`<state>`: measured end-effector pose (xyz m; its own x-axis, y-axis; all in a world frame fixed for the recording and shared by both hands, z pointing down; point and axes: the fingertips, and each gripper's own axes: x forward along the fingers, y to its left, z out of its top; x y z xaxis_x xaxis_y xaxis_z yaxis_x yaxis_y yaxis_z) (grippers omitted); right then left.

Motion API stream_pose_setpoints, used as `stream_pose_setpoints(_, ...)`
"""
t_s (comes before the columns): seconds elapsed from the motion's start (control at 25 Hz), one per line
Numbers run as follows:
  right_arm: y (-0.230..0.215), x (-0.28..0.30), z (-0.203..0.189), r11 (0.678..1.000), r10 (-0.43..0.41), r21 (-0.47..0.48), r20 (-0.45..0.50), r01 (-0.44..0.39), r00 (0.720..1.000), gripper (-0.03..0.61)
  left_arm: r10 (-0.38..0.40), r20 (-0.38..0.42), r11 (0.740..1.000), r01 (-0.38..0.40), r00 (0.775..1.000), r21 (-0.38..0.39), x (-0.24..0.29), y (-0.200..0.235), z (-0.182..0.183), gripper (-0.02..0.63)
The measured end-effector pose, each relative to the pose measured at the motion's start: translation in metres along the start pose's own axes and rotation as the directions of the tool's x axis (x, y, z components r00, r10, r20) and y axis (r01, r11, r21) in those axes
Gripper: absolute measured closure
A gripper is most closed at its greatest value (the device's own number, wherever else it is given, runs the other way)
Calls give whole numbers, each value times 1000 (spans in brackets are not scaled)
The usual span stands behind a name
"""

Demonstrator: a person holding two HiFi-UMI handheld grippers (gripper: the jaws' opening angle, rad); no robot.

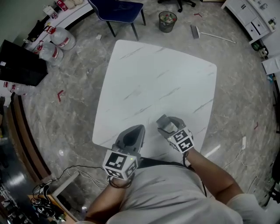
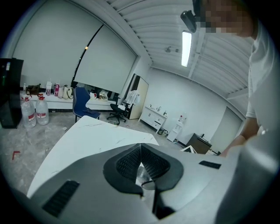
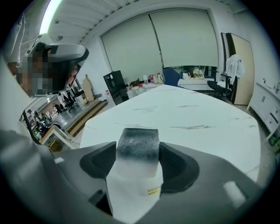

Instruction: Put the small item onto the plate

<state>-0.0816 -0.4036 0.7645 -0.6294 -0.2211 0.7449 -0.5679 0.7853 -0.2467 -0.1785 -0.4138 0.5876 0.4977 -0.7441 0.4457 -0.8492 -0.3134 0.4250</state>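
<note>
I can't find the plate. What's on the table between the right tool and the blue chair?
Nothing: in the head view the table between right tool and blue chair is bare.

Count: one white marble-look square table; two grey grippers, left gripper, right gripper; one frosted dark-topped block; one blue chair; one wire-mesh bin; two large clear water jugs.

The small item is a block, white at its near end and speckled dark grey at its far end, with a tiny yellow label. It is clamped between the right gripper's jaws, above the table's near edge.
</note>
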Motion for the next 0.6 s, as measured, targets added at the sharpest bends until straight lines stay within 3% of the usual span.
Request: stream_pose_setpoints(0.6, -16, 53, -45, 995, -44, -91, -141, 32, 989, 278, -2, -75, 1000, 0, 997, -30, 15, 25, -31, 607)
